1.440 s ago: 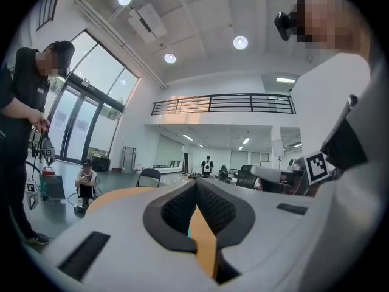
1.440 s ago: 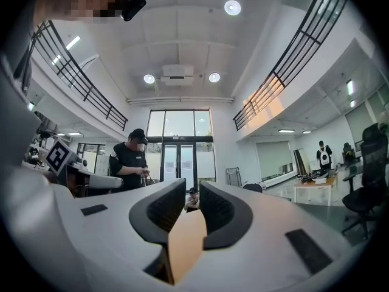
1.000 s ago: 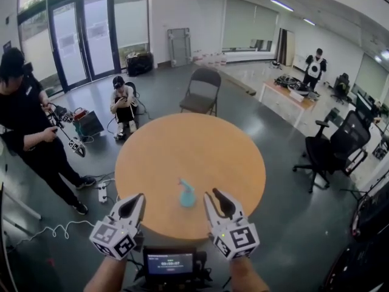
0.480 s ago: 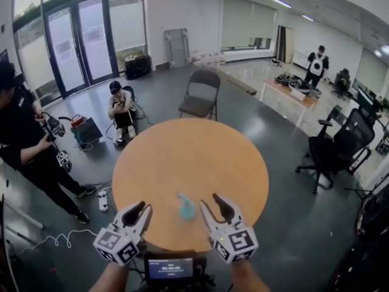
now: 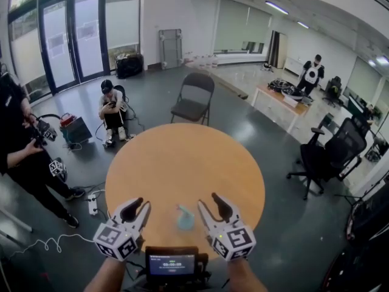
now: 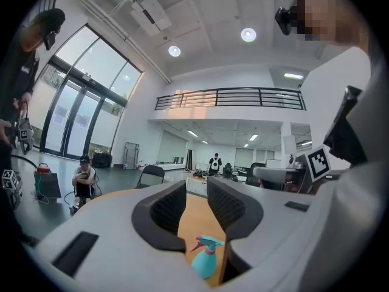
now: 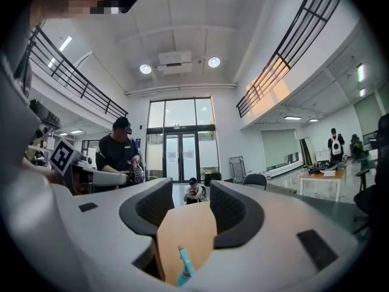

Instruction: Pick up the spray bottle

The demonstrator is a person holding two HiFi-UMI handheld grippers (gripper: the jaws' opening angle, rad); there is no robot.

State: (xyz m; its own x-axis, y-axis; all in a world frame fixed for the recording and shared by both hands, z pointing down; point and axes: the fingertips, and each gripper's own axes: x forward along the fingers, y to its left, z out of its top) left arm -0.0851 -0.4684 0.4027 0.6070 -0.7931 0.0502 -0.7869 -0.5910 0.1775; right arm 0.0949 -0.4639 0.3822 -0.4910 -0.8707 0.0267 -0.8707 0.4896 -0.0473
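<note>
Spray bottle point(image 5: 185, 218), teal and upright, is found close to the near edge of the round table point(image 5: 182, 157). It is now flanked by the left gripper point(image 5: 136, 207) and the right gripper point(image 5: 211, 204), which have been brought forward since a second ago, when it stood ahead of their tips. Both pairs of jaws have just been spread apart with nothing held between them, so the approach is judged nearly done and the grasp not yet made; the bottle is the only container seen, and its fill cannot be told
</note>
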